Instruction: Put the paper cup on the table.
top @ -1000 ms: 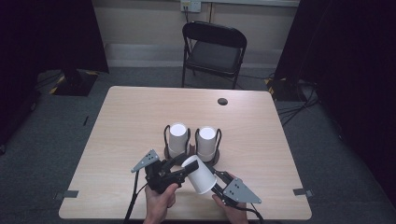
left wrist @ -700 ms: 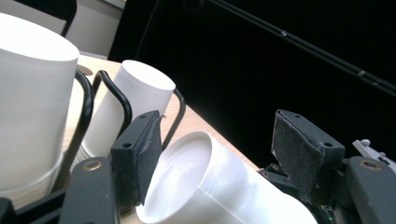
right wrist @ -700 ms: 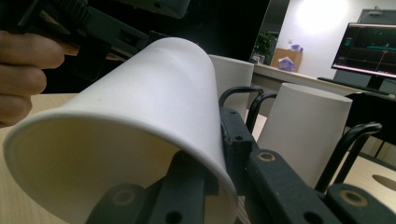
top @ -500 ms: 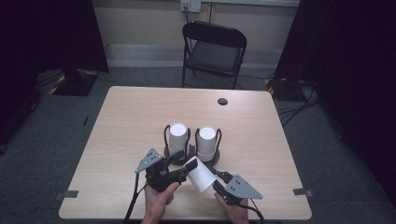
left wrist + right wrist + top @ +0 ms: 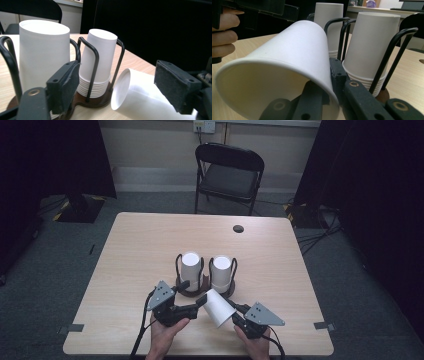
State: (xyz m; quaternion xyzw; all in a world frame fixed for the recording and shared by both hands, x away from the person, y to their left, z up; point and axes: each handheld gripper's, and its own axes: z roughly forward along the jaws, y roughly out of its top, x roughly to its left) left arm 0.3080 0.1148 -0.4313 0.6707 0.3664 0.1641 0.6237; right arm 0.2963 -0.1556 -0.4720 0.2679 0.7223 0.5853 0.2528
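A loose white paper cup (image 5: 217,309) (image 5: 140,100) (image 5: 287,55) lies tilted just above the table's front. My right gripper (image 5: 235,312) (image 5: 329,82) is shut on its rim, one jaw inside the mouth and one outside. My left gripper (image 5: 202,302) (image 5: 120,85) stands open, its jaws to either side of the cup's closed end without touching it. Just behind, a black wire holder (image 5: 176,265) on a brown base carries two upturned stacks of white cups: a left stack (image 5: 190,266) (image 5: 42,52) (image 5: 329,22) and a right stack (image 5: 221,270) (image 5: 98,62) (image 5: 372,50).
The light wooden table (image 5: 140,250) has a round cable hole (image 5: 238,228) at its back right. A black folding chair (image 5: 230,170) stands beyond the far edge. Both hands hold the grippers close to the table's front edge.
The cup has stayed in the right gripper and shifted slightly right. The left gripper has edged right toward the cup's closed end. The stacks have not moved.
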